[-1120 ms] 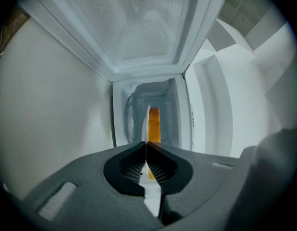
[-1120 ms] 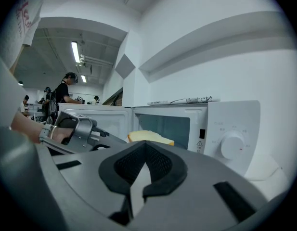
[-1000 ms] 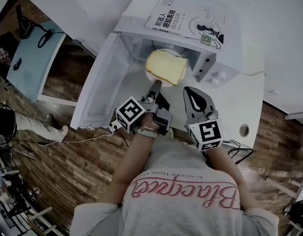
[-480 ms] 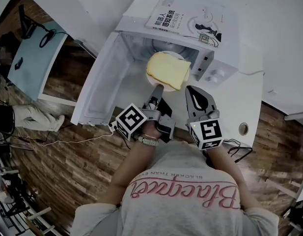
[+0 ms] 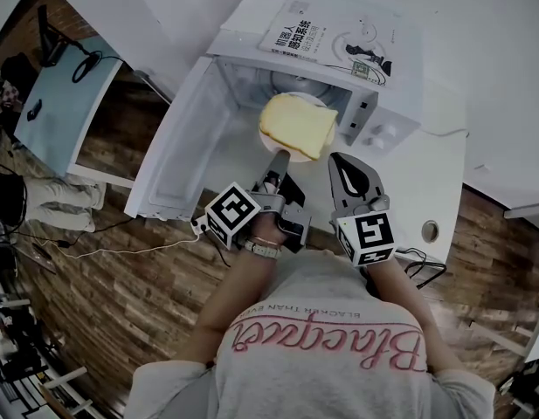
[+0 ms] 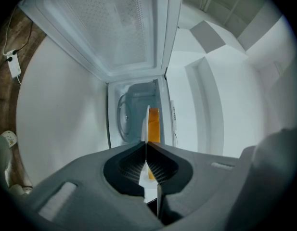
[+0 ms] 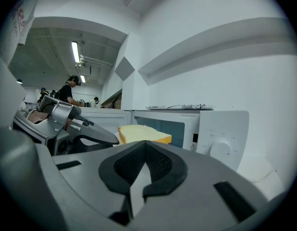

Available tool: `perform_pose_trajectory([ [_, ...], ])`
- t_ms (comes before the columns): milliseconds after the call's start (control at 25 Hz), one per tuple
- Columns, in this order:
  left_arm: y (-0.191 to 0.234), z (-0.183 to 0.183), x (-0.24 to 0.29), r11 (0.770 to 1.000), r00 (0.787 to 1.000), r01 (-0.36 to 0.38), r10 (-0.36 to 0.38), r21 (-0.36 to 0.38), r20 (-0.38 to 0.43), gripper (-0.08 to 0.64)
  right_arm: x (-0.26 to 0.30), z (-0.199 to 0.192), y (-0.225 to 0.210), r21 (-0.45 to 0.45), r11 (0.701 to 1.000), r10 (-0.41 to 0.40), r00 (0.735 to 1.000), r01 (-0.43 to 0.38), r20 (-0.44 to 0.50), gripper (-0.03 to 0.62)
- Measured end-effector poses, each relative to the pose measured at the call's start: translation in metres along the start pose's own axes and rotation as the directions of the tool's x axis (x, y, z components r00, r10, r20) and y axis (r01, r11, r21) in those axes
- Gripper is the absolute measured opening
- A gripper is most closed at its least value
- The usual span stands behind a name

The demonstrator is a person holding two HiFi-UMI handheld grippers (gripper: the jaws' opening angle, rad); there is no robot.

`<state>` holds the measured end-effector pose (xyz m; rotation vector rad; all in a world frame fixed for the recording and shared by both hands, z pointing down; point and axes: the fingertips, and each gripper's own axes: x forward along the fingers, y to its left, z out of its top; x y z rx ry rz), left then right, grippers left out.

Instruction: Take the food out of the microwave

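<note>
A yellow slice of bread [image 5: 297, 125] lies on a white plate [image 5: 270, 141] in front of the open microwave [image 5: 387, 112]. My left gripper [image 5: 279, 159] is shut on the plate's near rim and holds it level at the cavity mouth. In the left gripper view the plate [image 6: 147, 121] shows edge-on between the closed jaws, with the bread's crust [image 6: 153, 124] just right of it. My right gripper [image 5: 342, 166] hovers to the right of the plate, shut and holding nothing. The right gripper view shows the bread [image 7: 143, 133] ahead of it and the microwave's dial [image 7: 220, 148] to the right.
The microwave door [image 5: 177, 155] hangs open to the left. A book [image 5: 330, 37] lies on top of the microwave. The white table [image 5: 422, 186] has a cable hole [image 5: 430, 230] at the right. Wooden floor and cables lie below left. People stand far off in the right gripper view.
My left gripper has drawn back toward the person with the plate and bread, bringing them a little further out of the microwave. The right gripper has hardly moved.
</note>
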<state>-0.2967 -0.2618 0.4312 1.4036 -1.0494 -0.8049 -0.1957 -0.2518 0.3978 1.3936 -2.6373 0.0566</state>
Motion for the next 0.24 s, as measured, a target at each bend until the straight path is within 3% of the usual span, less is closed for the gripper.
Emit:
perform_pose_trajectory([
  [240, -0.0013, 0.0005, -0.0008, 1.000, 1.000, -0.007, 0.007, -0.002, 0.008, 0.011, -0.0049, 0.0032, 0.0015, -0.005, 1.000, 0.007, 1.000, -0.007, 0.002, 0.009],
])
